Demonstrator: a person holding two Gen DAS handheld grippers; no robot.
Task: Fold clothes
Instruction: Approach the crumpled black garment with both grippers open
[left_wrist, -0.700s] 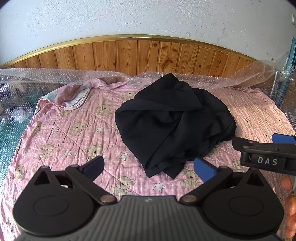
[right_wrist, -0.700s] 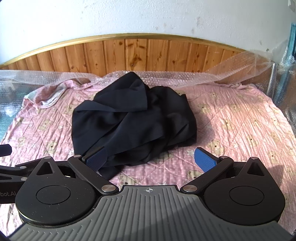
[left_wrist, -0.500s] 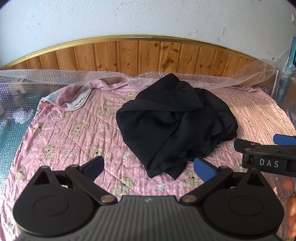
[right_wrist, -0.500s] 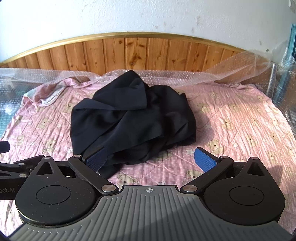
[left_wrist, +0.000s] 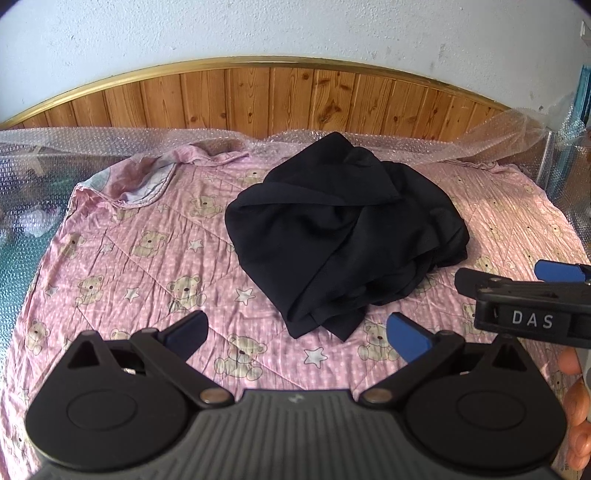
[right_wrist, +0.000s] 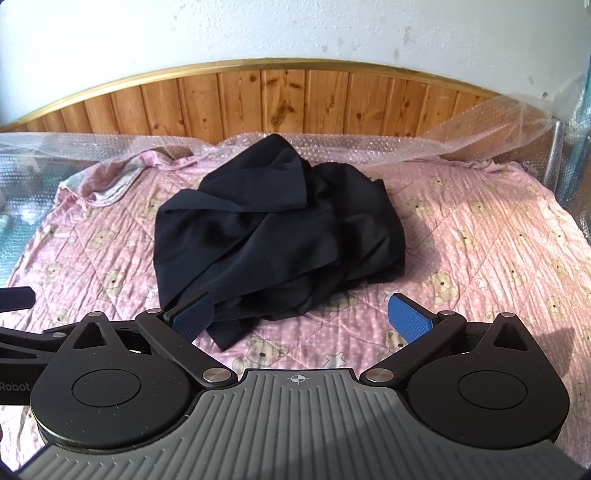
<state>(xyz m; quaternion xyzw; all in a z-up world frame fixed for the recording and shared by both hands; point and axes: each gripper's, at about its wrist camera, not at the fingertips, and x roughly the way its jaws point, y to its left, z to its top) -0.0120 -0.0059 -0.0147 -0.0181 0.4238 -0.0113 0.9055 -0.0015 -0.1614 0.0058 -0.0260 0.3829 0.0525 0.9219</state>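
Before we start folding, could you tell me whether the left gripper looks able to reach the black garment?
Probably yes: the left gripper is open, and only bare quilt lies between it and the garment's near edge.

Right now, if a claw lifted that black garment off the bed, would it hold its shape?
Probably not. The black garment lies crumpled in soft folds, so it would likely droop and unravel. It looks thin and light, and may slide easily over the pink quilt.
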